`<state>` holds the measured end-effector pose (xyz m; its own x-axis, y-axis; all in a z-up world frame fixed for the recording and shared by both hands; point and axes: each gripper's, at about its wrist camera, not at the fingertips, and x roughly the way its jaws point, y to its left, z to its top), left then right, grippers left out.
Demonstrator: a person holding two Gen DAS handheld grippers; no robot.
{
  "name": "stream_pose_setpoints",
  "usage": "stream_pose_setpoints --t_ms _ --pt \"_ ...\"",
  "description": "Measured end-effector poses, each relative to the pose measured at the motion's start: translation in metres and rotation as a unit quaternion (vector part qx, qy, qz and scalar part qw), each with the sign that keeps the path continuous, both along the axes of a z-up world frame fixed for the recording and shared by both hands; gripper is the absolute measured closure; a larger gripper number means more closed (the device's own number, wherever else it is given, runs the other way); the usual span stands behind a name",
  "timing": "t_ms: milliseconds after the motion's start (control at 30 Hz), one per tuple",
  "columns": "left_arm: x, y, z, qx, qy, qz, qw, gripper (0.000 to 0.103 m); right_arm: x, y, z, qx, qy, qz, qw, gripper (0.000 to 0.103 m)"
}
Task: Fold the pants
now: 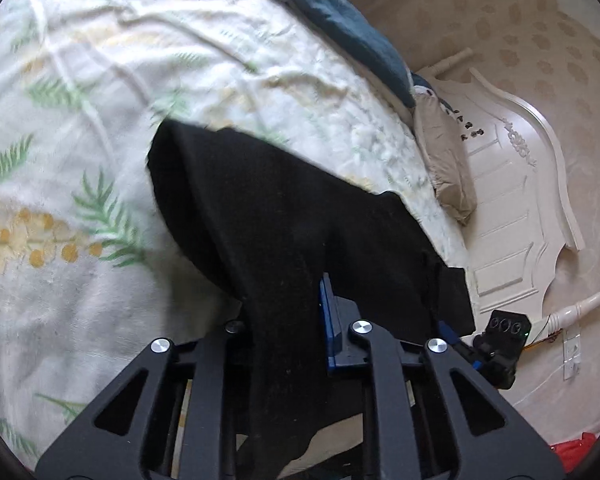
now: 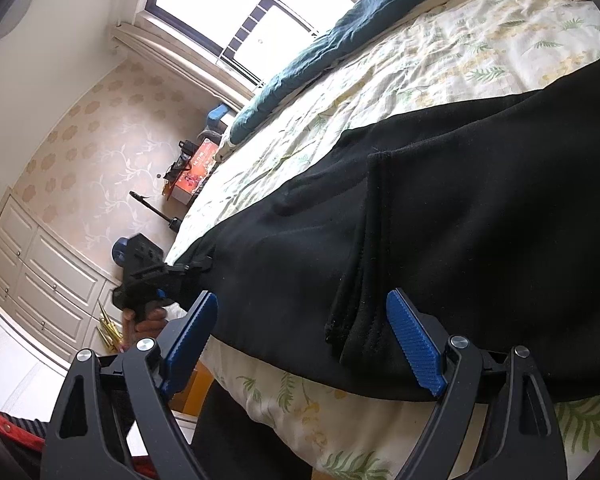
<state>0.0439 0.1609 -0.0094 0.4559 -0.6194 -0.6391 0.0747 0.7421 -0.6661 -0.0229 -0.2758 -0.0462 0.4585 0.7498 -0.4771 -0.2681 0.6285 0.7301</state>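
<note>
Black cloth hanging straight through the left tongs (image 1: 296,344), pinched tight between the blue pads, so closed on the pants (image 1: 284,208) near the bed's near edge. Right tongs (image 2: 312,340) spread wide, blue pads (image 2: 416,344) either side of a bunched hem or seam fold, holding nothing yet. Pants laid across the near side of the bed (image 2: 440,60), one end draped over the edge onto the floral sheet's overhang, most of the cloth flat and dark across the near half. Seems to be the start of a fold: one end gripped, the other end about to be taken. Best to bring the right tongs onto the doubled seam, bite through all layers, not just the top one, then lift both ends level so the cloth does not sag or twist between the grips. Worth keeping the two grips on the same long edge, else the fold lands skewed. Plenty of open sheet toward the far edge for laying the fold down; teal blanket (image 2: 320,60) along the far side and beige pillow (image 1: 446,168) by the headboard (image 1: 516,200) well apart from the pants. Risk at the near edge: loose cloth sliding off toward the floor
</note>
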Motion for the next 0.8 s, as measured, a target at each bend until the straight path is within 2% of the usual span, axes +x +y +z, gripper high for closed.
stream_pose_setpoints --t_ms 200,333,467,633,800 --pt "0.001 -0.037 0.061 -0.005 -0.052 -0.026 0.9983 0.088 -0.005 -0.004 0.003 0.003 -0.001 -0.007 1.000 0.018" --pt "-0.001 -0.086 0.100 0.010 -0.085 -0.065 0.9942 0.090 -0.010 -0.008 0.007 0.015 0.010 -0.020 1.000 0.018" --pt "-0.001 -0.161 0.128 0.034 -0.112 -0.120 0.9859 0.090 -0.019 -0.015 0.014 0.015 0.015 -0.027 0.999 0.018" --pt "-0.004 -0.250 0.134 0.083 -0.134 -0.166 0.9735 0.090 -0.041 -0.035 0.025 0.009 0.007 -0.053 0.999 0.018" --pt "0.003 -0.330 0.106 0.167 -0.127 -0.178 0.9616 0.090 -0.067 -0.061 0.031 0.005 0.003 -0.082 0.997 0.018"
